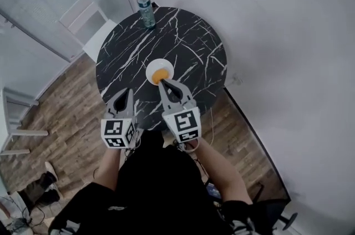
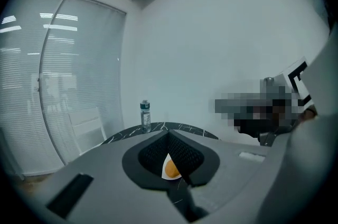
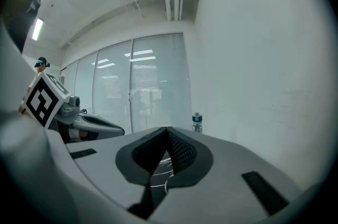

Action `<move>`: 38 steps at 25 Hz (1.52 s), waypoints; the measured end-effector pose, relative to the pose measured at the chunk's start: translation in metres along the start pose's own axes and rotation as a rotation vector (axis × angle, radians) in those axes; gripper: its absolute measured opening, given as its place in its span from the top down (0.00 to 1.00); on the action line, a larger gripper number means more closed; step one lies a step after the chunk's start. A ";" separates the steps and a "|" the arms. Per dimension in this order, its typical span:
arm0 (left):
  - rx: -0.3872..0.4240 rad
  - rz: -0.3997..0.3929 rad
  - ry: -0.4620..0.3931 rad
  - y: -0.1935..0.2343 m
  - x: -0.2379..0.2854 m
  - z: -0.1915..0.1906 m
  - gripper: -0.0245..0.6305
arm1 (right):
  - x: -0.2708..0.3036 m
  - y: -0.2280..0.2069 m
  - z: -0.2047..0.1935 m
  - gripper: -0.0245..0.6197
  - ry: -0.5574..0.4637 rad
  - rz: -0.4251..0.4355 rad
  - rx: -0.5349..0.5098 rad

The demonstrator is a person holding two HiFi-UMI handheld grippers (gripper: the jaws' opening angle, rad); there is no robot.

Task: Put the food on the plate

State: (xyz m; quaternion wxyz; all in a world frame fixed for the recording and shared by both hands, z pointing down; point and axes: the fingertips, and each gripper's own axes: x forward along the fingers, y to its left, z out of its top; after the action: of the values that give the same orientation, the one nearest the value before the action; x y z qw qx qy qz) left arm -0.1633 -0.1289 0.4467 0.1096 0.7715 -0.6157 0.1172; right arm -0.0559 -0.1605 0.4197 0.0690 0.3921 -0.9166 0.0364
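Observation:
An orange piece of food [image 1: 159, 75] lies on a small white plate [image 1: 168, 66] near the middle of the round black marble table [image 1: 188, 45]. My right gripper [image 1: 162, 83] hovers with its tips just at the plate's near edge, jaws shut and empty. My left gripper [image 1: 129, 91] hangs over the table's near left part, also shut with nothing in it. In the left gripper view the closed jaws [image 2: 169, 134] frame the food [image 2: 170, 168] and a sliver of plate [image 2: 163, 164] below them. In the right gripper view the jaws [image 3: 168, 129] meet at the tips over the marble top.
A water bottle [image 1: 146, 11] stands at the table's far edge, also in view as the bottle [image 2: 145, 115] and the bottle [image 3: 197, 123]. A white chair [image 1: 89, 23] stands beyond the table at the left. A wall runs close on the right, a glass partition on the left.

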 end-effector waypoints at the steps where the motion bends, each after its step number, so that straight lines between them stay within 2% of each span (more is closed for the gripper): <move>1: 0.005 0.008 -0.017 0.000 -0.006 0.007 0.96 | -0.003 -0.001 0.010 0.97 -0.021 -0.010 -0.004; 8: 0.024 0.062 -0.140 0.000 -0.041 0.051 0.96 | -0.031 -0.001 0.066 0.97 -0.152 -0.039 -0.076; 15: 0.037 0.045 -0.218 -0.023 -0.061 0.081 0.96 | -0.056 0.002 0.090 0.97 -0.179 -0.042 -0.113; 26: 0.029 0.068 -0.227 -0.031 -0.071 0.082 0.96 | -0.075 0.003 0.100 0.97 -0.191 -0.025 -0.136; 38: 0.047 0.044 -0.251 -0.046 -0.070 0.092 0.96 | -0.090 -0.008 0.099 0.97 -0.196 -0.039 -0.147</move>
State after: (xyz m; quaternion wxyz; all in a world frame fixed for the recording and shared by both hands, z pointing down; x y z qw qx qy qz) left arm -0.1295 -0.0828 0.3357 0.0111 0.7688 -0.6384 0.0367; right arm 0.0015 -0.1140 0.3084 0.0086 0.4056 -0.9113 -0.0708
